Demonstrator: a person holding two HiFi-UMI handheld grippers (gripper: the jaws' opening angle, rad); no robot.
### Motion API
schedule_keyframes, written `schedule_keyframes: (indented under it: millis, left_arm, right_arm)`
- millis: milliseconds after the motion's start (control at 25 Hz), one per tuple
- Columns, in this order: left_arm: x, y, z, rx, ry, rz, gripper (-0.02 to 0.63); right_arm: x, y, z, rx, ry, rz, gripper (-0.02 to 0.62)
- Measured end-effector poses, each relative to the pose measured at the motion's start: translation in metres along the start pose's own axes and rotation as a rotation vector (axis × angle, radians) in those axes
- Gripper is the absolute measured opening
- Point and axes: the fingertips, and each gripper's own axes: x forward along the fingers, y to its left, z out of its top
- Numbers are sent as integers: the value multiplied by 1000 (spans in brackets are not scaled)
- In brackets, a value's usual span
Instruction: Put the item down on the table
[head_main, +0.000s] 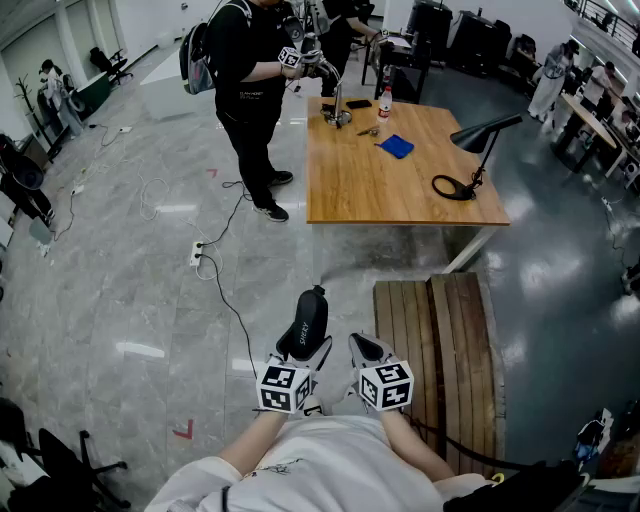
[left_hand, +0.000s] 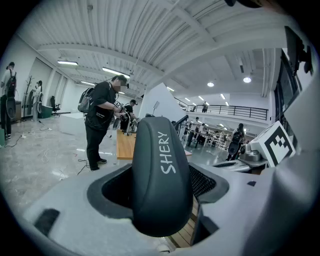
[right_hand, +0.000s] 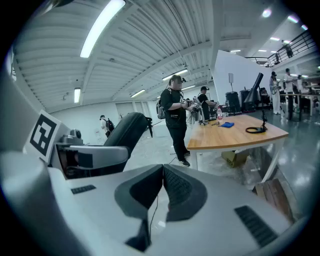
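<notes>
A dark oblong case (head_main: 306, 320) with white lettering stands up between the jaws of my left gripper (head_main: 304, 346), which is shut on it, low and close to my body. In the left gripper view the case (left_hand: 160, 170) fills the gap, with the wide-set pads pressing on both its sides. Just to the right, my right gripper (head_main: 364, 350) is shut with nothing in it; its pads (right_hand: 172, 185) meet at the tips. The wooden table (head_main: 380, 190) lies well ahead, past bare floor. From the right gripper view the case (right_hand: 125, 131) shows at the left and the table (right_hand: 235, 136) at the right.
A person (head_main: 250, 90) with a backpack stands at the table's near-left corner. On the table are a black lamp (head_main: 470, 160), a blue cloth (head_main: 397, 146) and a bottle (head_main: 385, 103). A slatted wooden bench (head_main: 440, 350) sits right of my grippers. Cables (head_main: 225, 290) trail across the floor.
</notes>
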Motion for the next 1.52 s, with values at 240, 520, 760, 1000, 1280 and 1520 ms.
schedule_keyframes:
  millis: [240, 520, 760, 1000, 1280, 1520]
  left_arm:
    - [20, 12, 6, -11, -1, 2, 357]
    - [77, 44, 23, -7, -1, 51, 357]
    - [175, 75, 59, -5, -2, 98, 357]
    - [278, 83, 112, -29, -29, 101, 357]
    - [331, 90, 136, -21, 2, 131, 357]
    - [362, 101, 138, -33, 34, 130, 356]
  right_arm:
    - [22, -12, 11, 2, 6, 11, 6]
    - [85, -55, 36, 3, 10, 63, 6]
    - [159, -121, 90, -36, 0, 120, 6]
    - [210, -195, 152, -69, 5, 164, 6]
    - [242, -251, 194, -47, -8, 160, 6]
    - [257, -281, 205, -9, -19, 132, 6]
